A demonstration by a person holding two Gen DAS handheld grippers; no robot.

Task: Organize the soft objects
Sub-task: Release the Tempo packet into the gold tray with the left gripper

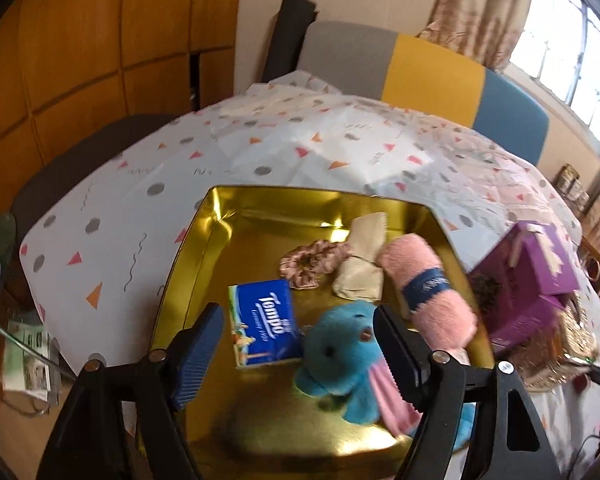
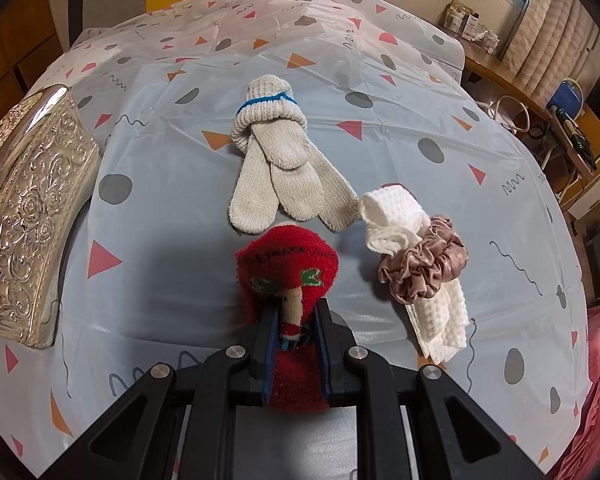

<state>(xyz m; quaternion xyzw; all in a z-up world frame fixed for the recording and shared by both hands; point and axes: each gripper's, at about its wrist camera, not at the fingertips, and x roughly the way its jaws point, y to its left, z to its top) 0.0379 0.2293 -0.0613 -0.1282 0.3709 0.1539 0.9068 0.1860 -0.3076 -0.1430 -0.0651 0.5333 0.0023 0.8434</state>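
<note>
So the right tongs (image 2: 294, 344) are clamped on a red knitted sock-looking thing (image 2: 286, 276), holding it just off the counter (image 2: 172, 208), while the left tongs (image 1: 296, 344) hang wide open with nothing in them over the gold tin (image 1: 220, 216). The tin already has a blue plush (image 1: 340, 356) right between the open fingers, a Tempo tissue pack (image 1: 264, 320) just ahead of them on the left side, plus a pink rolled towel (image 1: 428, 292), a beige pouch (image 1: 360, 268) and a scrunchie (image 1: 308, 264) further ahead. My read: this is mid-sorting, and the red piece goes into the tin next, which means carrying it over to the left without dropping it. Ahead of the right tongs a pair of grey-white gloves (image 2: 280, 160) waits, and ahead to the right sits a white waffle cloth (image 2: 432, 312) with a second scrunchie (image 2: 424, 264) around it. Can't tell exactly what the red thing is since the fingers cover its lower half. The embossed silver lid (image 2: 32, 216) at far left is cut off, and the purple box (image 1: 536, 272) is blurry.
</note>
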